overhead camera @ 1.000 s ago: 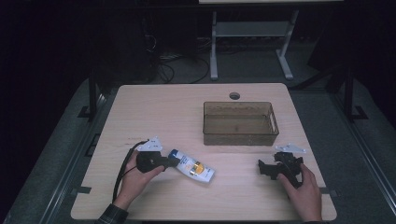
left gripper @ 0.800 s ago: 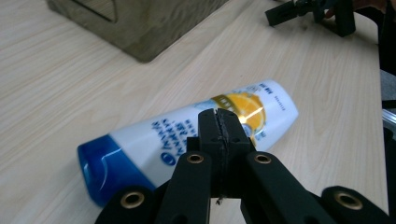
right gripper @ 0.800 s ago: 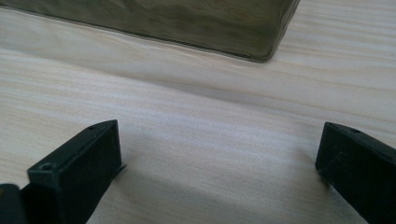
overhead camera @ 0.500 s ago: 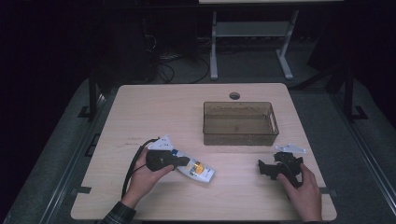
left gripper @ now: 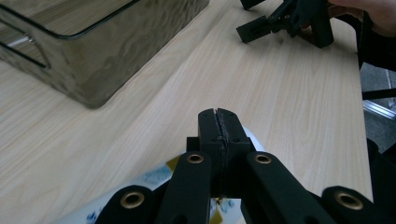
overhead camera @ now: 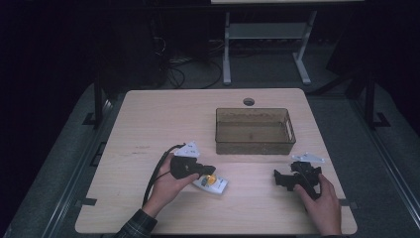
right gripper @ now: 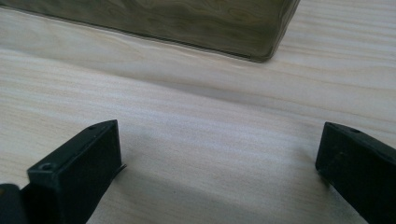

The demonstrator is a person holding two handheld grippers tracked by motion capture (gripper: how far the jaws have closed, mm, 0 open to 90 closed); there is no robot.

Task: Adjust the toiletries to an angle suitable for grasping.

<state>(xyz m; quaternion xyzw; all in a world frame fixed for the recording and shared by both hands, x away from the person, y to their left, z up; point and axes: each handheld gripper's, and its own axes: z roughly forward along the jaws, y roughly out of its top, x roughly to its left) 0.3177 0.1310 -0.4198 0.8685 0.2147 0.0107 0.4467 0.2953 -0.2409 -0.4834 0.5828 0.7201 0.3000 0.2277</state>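
Your left gripper (overhead camera: 210, 171) sits at about 7 o'clock on the pale wooden table (overhead camera: 163, 119), its jaws pressed together right over the flat white packet with an orange and blue print (overhead camera: 214, 183); you cannot tell whether they pinch any of it. Your right gripper (overhead camera: 280, 178) rests at 5 o'clock with its jaws spread wide over bare wood. The translucent brown rectangular plastic bin (overhead camera: 255, 131) stands at 1 o'clock, well apart from both.

White packet (overhead camera: 214, 182) — flat beside left gripper (overhead camera: 207, 171)
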